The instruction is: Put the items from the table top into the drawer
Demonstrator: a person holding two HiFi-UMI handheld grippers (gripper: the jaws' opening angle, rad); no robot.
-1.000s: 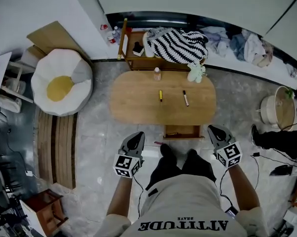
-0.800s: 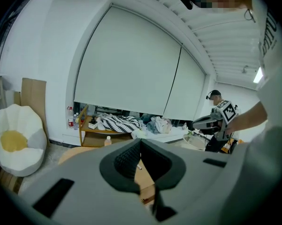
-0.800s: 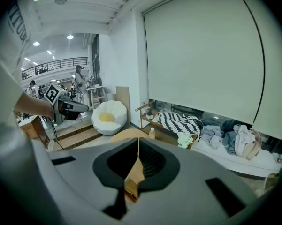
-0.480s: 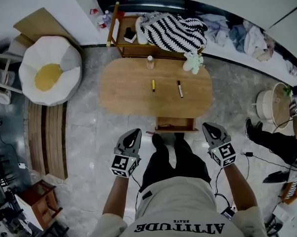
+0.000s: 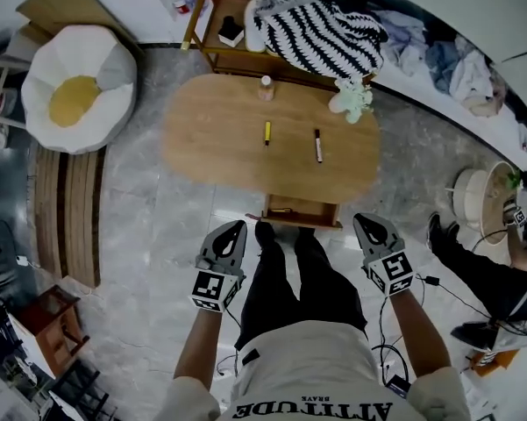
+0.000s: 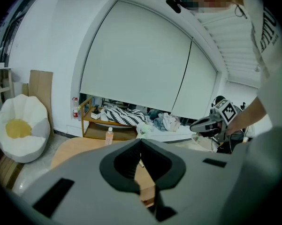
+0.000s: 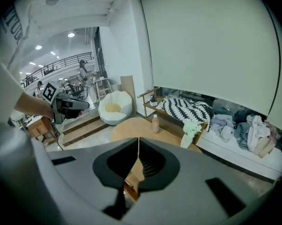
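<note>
On the oval wooden table (image 5: 210,147) lie a yellow pen (image 5: 267,132) and a dark pen (image 5: 317,145). A small bottle (image 5: 266,88) and a pale green plush toy (image 5: 351,102) stand at its far edge. At the table's near edge a drawer (image 5: 301,210) hangs open. My left gripper (image 5: 235,229) and right gripper (image 5: 365,223) are short of the table, either side of the person's legs. Both are shut and hold nothing. In the left gripper view the bottle (image 6: 109,134) shows beyond the shut left gripper (image 6: 141,140). In the right gripper view the right gripper (image 7: 139,139) is shut.
A white and yellow beanbag (image 5: 77,86) sits at the left, with wooden slats (image 5: 66,209) below it. Behind the table a shelf holds a striped blanket (image 5: 320,29). Another person's legs (image 5: 473,266), a round basket (image 5: 482,196) and cables are at the right.
Both grippers have sunk a little and stayed shut. The head view has shifted, so the table sits higher in the picture.
</note>
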